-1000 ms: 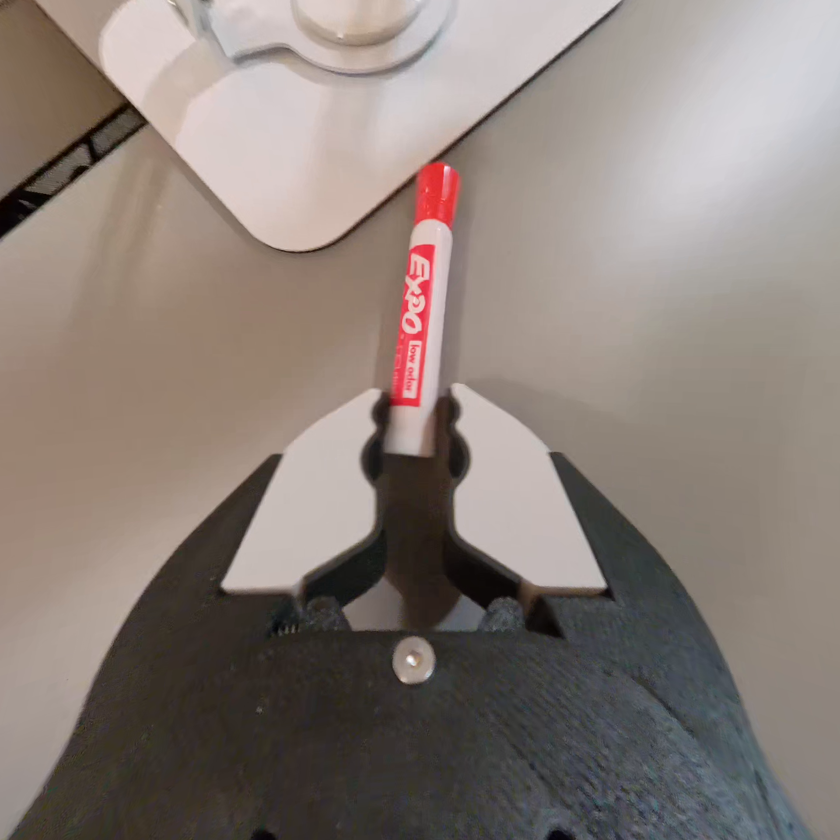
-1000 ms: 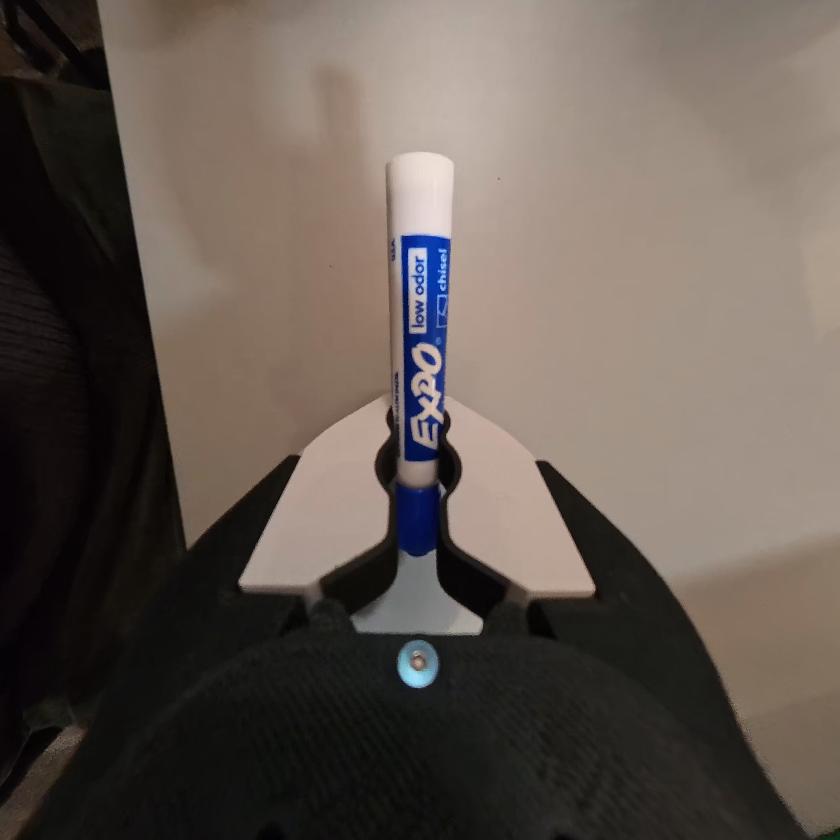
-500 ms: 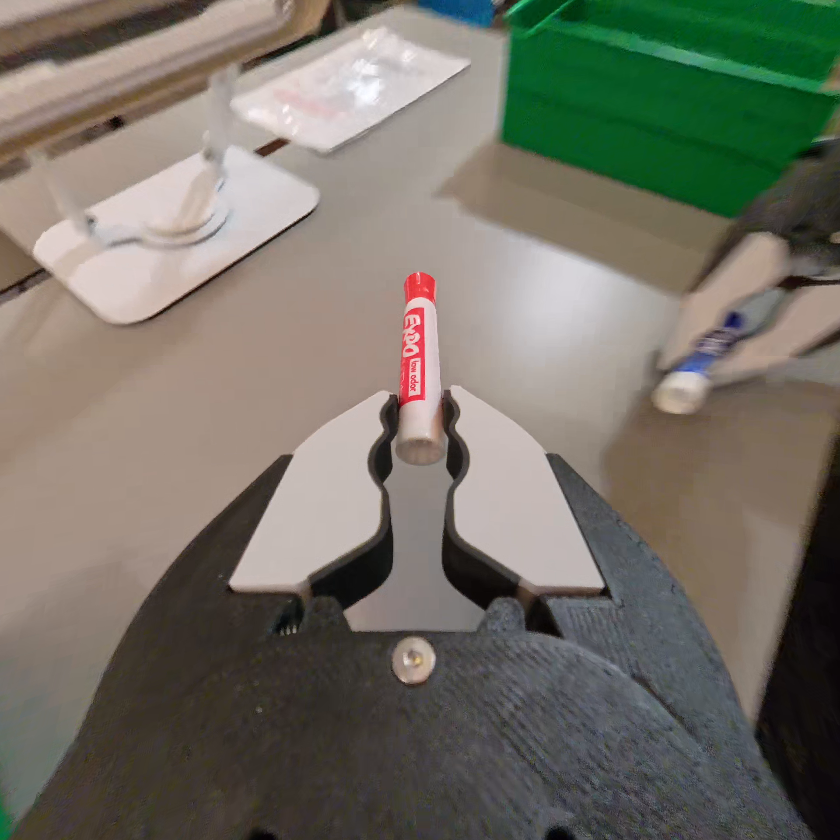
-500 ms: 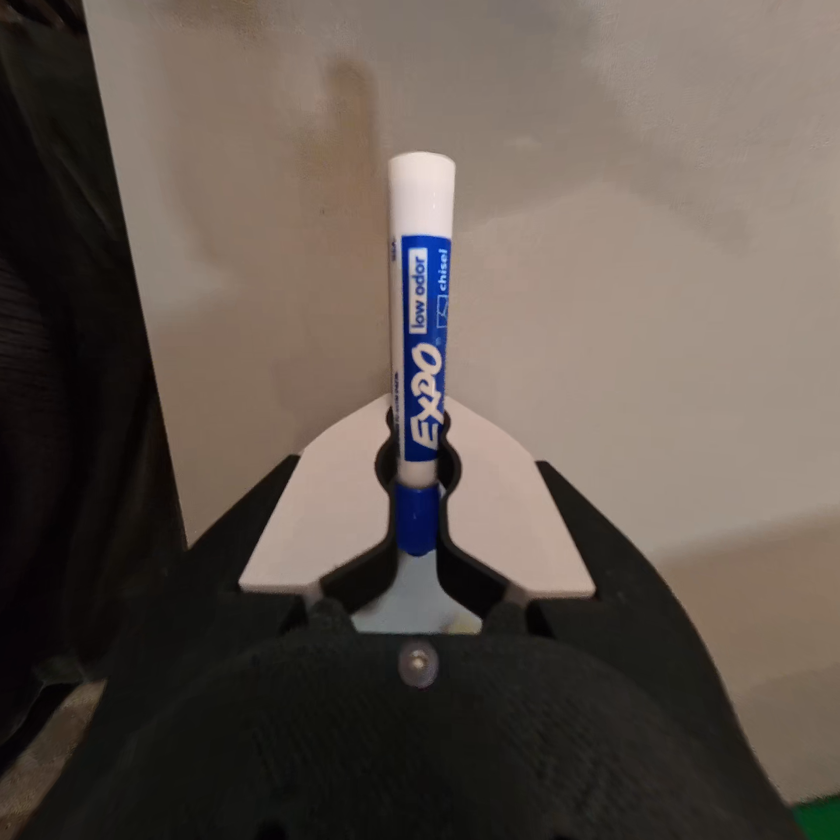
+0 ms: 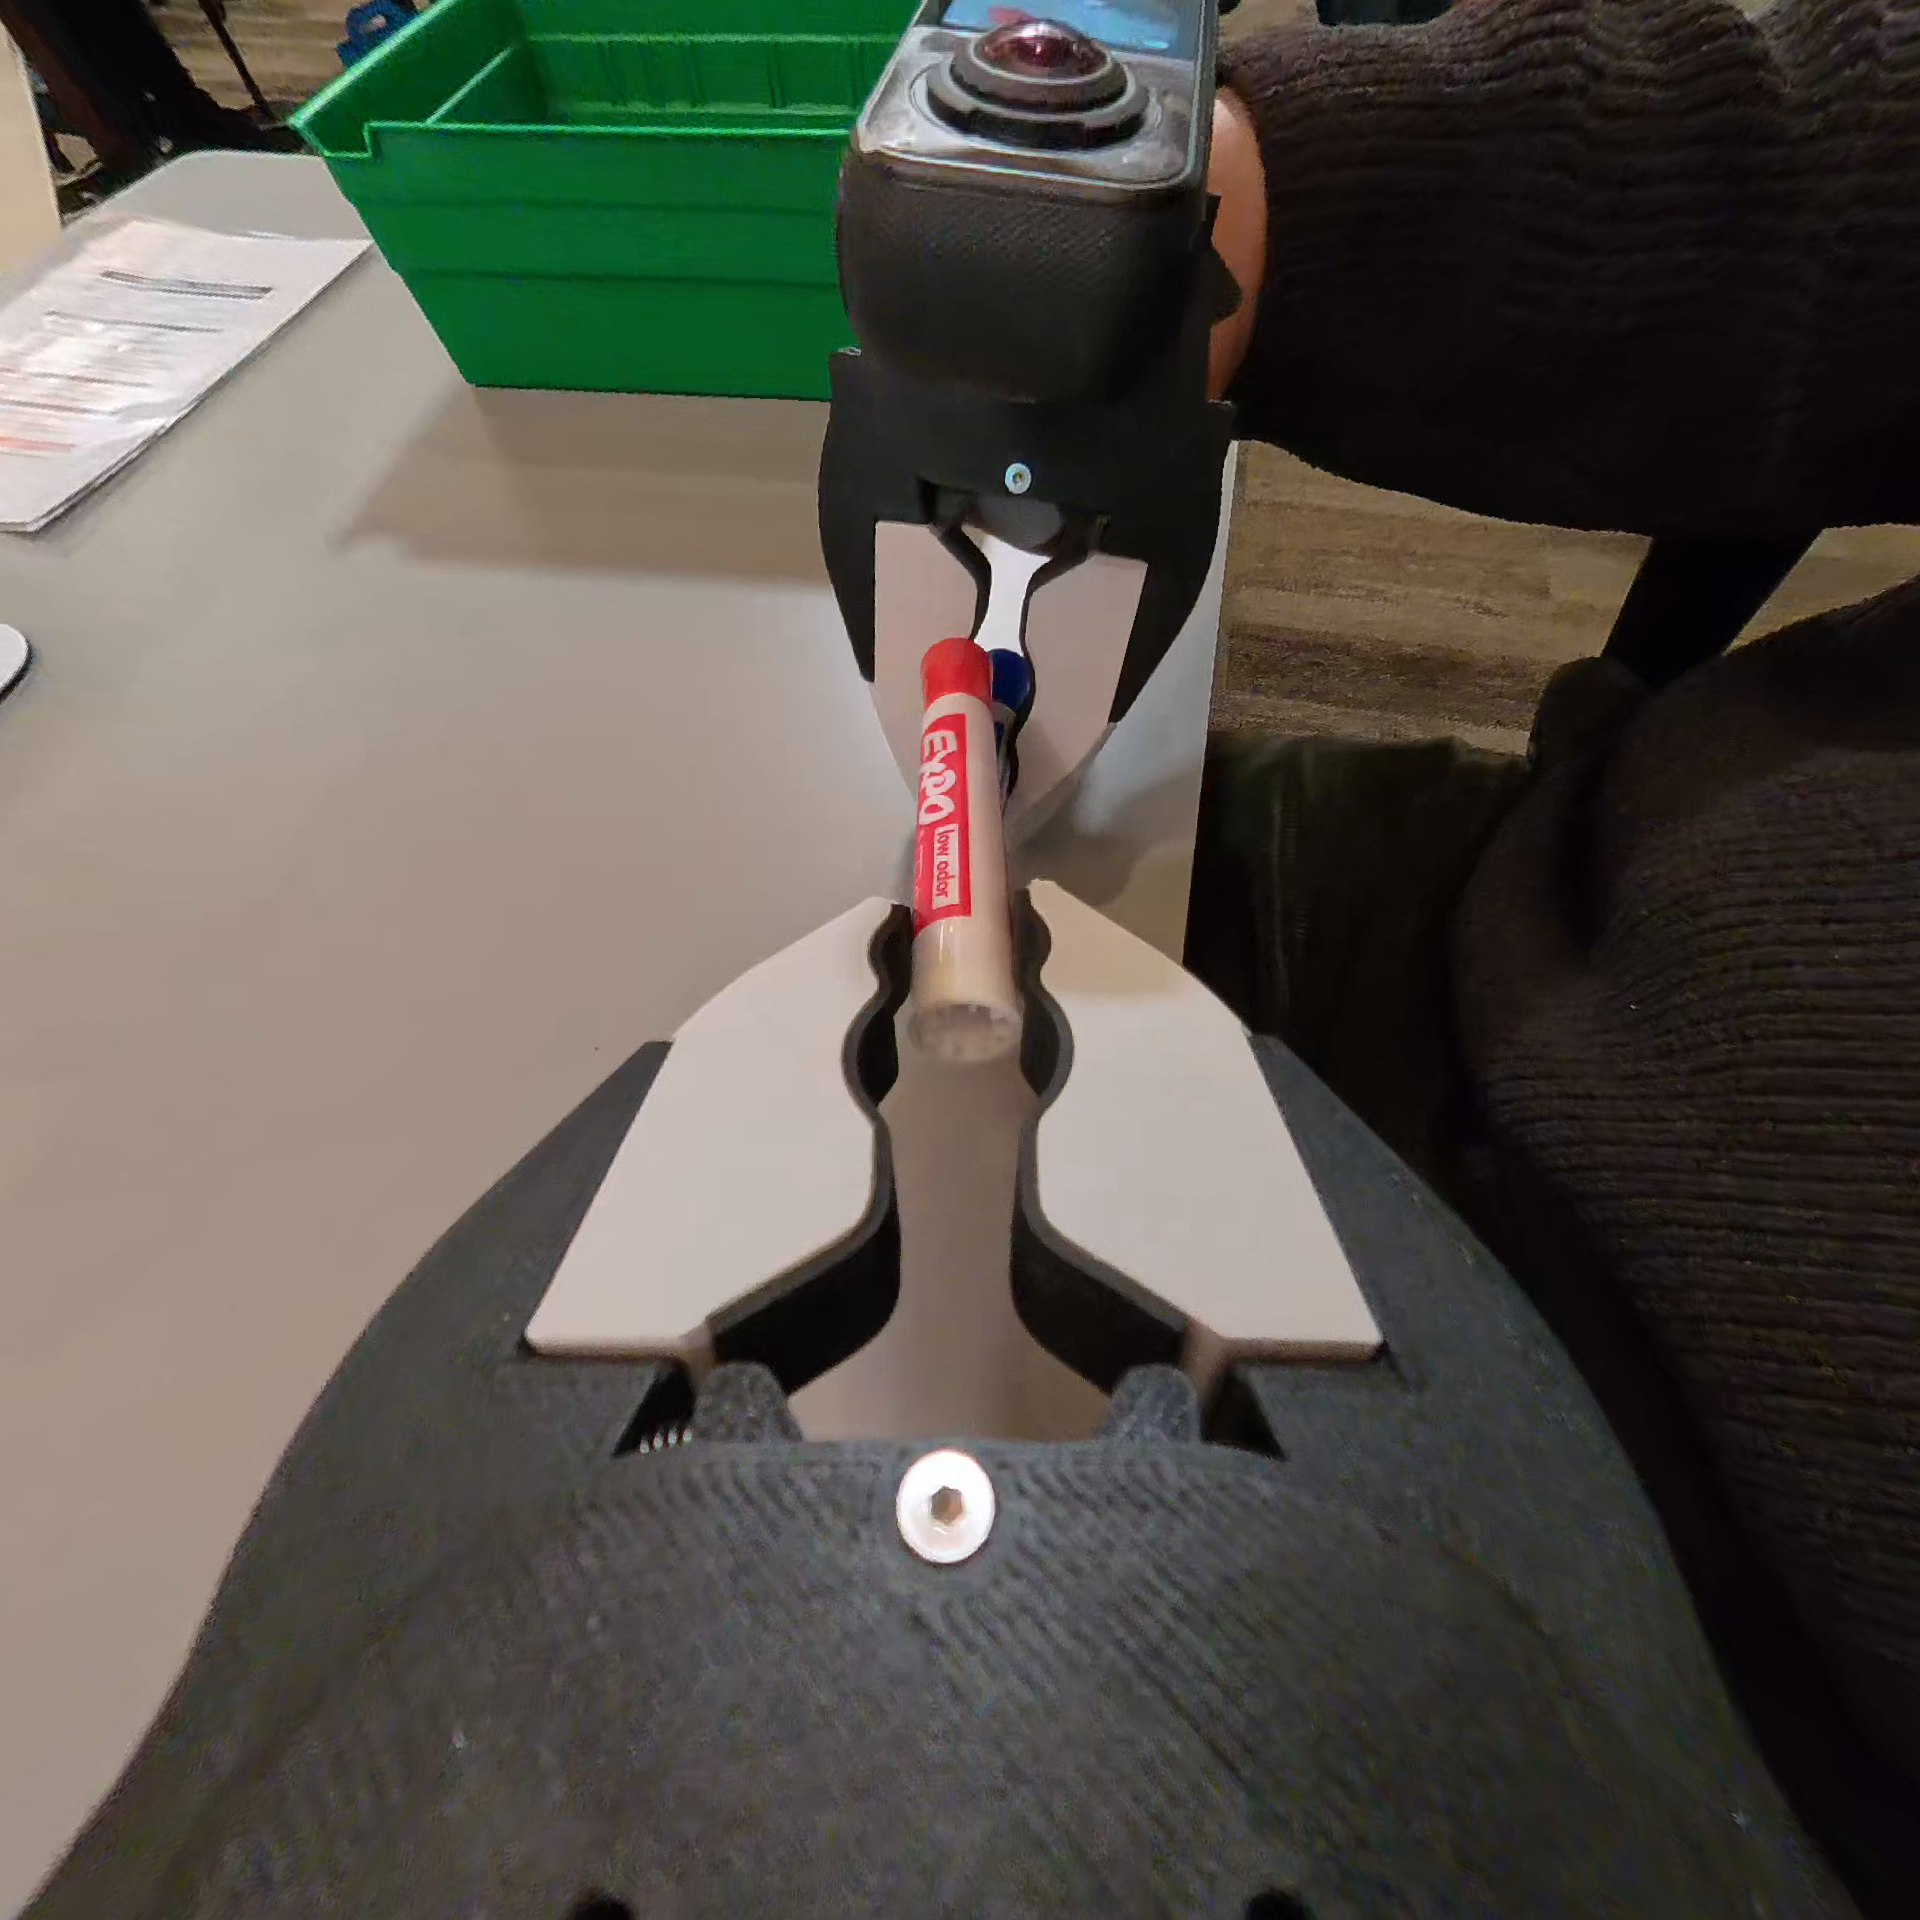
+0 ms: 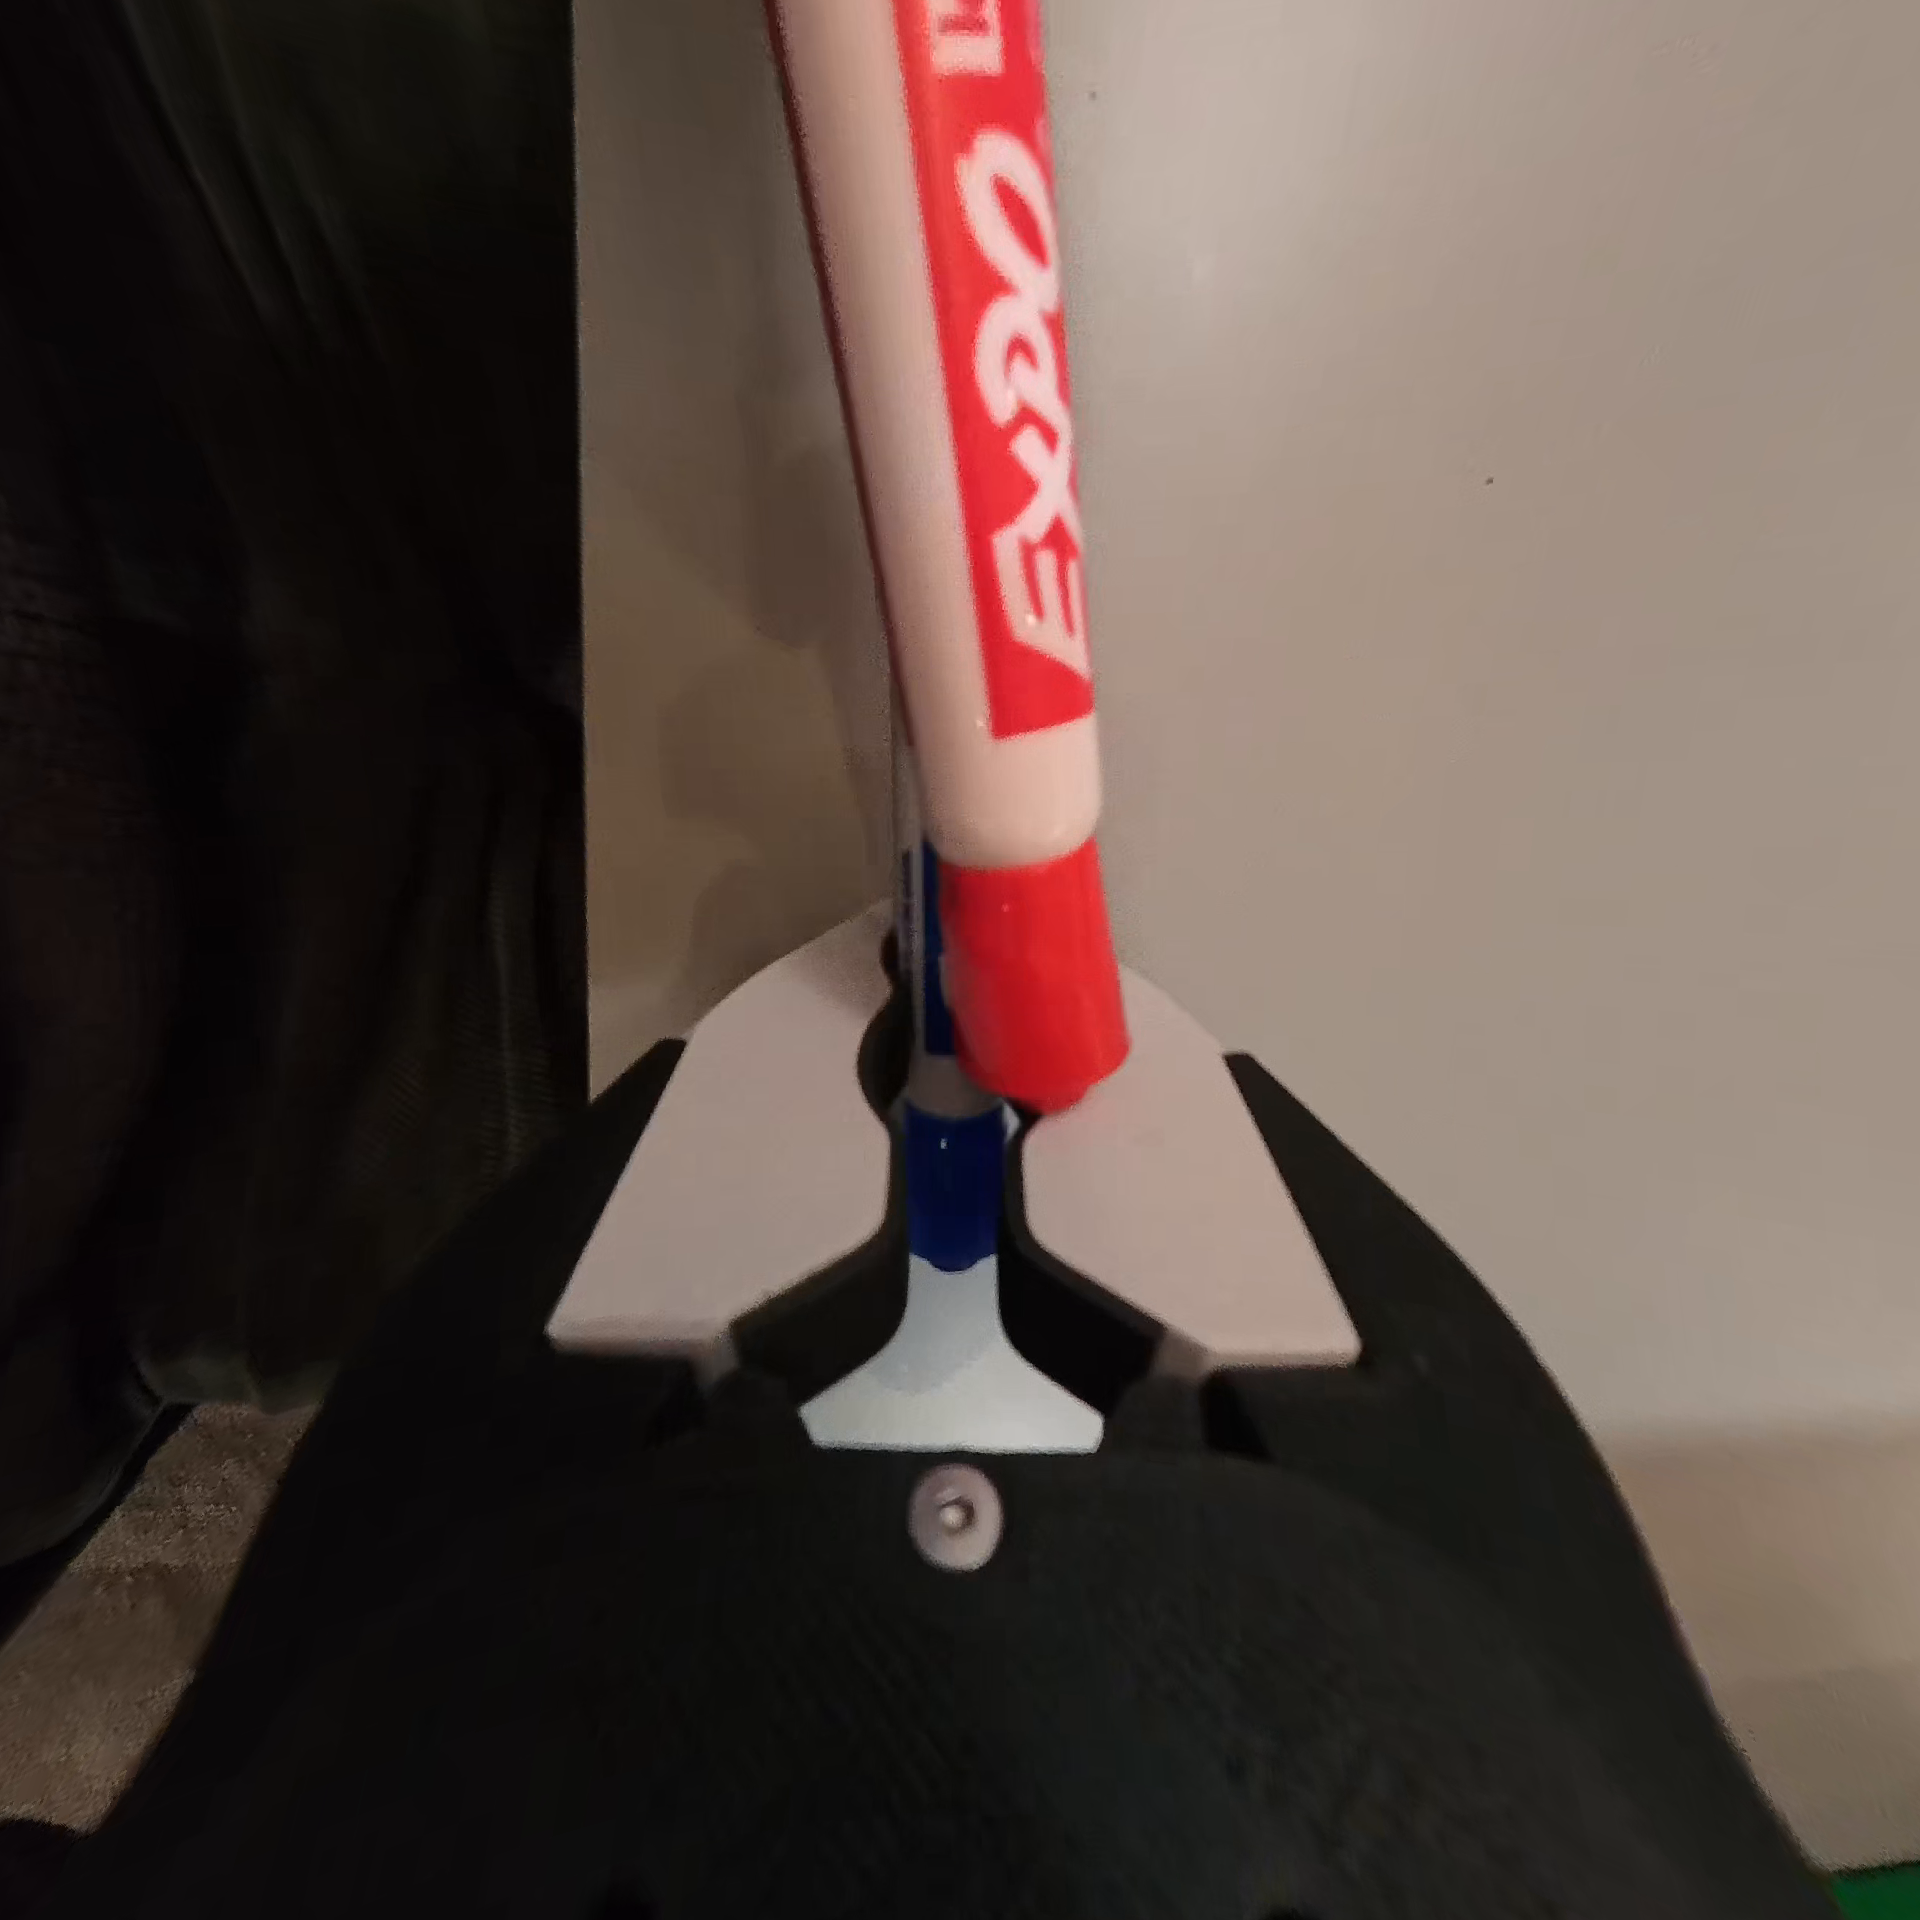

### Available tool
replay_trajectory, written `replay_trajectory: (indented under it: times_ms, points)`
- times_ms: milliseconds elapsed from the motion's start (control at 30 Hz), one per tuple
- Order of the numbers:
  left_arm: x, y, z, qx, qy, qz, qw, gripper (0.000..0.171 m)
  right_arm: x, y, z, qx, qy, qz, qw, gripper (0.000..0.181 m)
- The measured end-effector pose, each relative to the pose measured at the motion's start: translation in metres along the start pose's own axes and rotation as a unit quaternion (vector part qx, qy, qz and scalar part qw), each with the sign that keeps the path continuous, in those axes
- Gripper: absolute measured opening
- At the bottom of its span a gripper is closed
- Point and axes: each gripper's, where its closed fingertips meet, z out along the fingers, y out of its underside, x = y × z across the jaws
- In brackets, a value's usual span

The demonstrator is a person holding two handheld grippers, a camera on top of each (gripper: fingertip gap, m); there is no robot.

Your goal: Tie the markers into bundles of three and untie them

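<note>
My left gripper (image 5: 961,935) is shut on a red marker (image 5: 951,821), holding its white tail end with the red cap pointing away. My right gripper (image 5: 1013,748) faces it nose to nose and is shut on a blue marker (image 5: 1006,681), mostly hidden behind the red one. In the right wrist view the red marker (image 6: 987,468) comes down from the top and its red cap lies over my right gripper (image 6: 951,997), alongside the blue marker (image 6: 951,1184), whose blue cap sits between the jaws. The two markers lie side by side, touching or nearly so.
A green plastic bin (image 5: 623,208) stands at the back of the grey table (image 5: 364,779). A plastic-sleeved paper (image 5: 125,343) lies at the far left. A person's dark knitted sleeve (image 5: 1662,1039) fills the right side, beyond the table's right edge. Tip to tip, the grippers are about 12 cm apart.
My left gripper has swung right with the red marker until it meets the right gripper head-on. The red marker now lies over the blue marker in the right wrist view.
</note>
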Motion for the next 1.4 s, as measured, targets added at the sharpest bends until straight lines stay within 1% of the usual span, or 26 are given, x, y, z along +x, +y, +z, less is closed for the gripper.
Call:
replay_trajectory:
  times_ms: [100,267,400,533,733,933,1200,1233,1267,1300,1367,1400]
  points:
    - [0.004,0.002,-0.003,-0.004,0.028,-0.005,1.0,0.02,-0.001,-0.003,0.0,0.005,-0.003,-0.001,1.0,0.014]
    - [0.0,0.005,0.001,0.002,0.035,-0.021,0.999,0.02,-0.002,-0.003,0.001,0.011,-0.012,0.004,1.0,0.014]
    - [0.006,0.011,0.008,-0.014,0.047,-0.02,0.999,0.021,-0.004,-0.003,0.004,0.006,-0.017,0.003,1.0,0.014]
    - [0.008,0.013,0.011,-0.017,0.056,-0.026,0.998,0.02,-0.008,-0.003,0.007,-0.004,-0.021,0.0,1.0,0.014]
    - [0.014,0.015,0.017,-0.025,0.066,-0.016,0.997,0.02,-0.016,-0.009,0.008,-0.014,-0.023,-0.012,1.0,0.014]
    - [0.02,0.021,0.027,-0.041,0.065,-0.002,0.997,0.02,-0.022,-0.013,0.006,-0.02,-0.02,-0.018,0.999,0.015]
    - [0.019,0.021,0.035,-0.041,0.036,0.008,0.998,0.021,-0.019,-0.009,0.006,-0.023,-0.019,-0.008,1.0,0.014]
    - [0.019,0.022,0.034,-0.043,0.036,0.008,0.998,0.025,-0.019,-0.008,0.006,-0.023,-0.019,-0.007,1.0,0.015]
    - [0.017,0.022,0.033,-0.044,0.03,0.006,0.999,0.043,-0.018,-0.007,0.006,-0.025,-0.019,-0.005,0.999,0.015]
    - [0.015,0.022,0.032,-0.043,0.024,0.005,0.999,0.054,-0.017,-0.005,0.006,-0.026,-0.018,-0.003,0.999,0.014]
    - [0.013,0.021,0.028,-0.038,0.024,0.003,0.999,0.061,-0.015,-0.003,0.005,-0.024,-0.017,0.003,1.0,0.014]
    - [0.011,0.022,0.027,-0.036,0.022,-0.002,0.999,0.062,-0.014,-0.002,0.004,-0.023,-0.017,0.006,1.0,0.014]
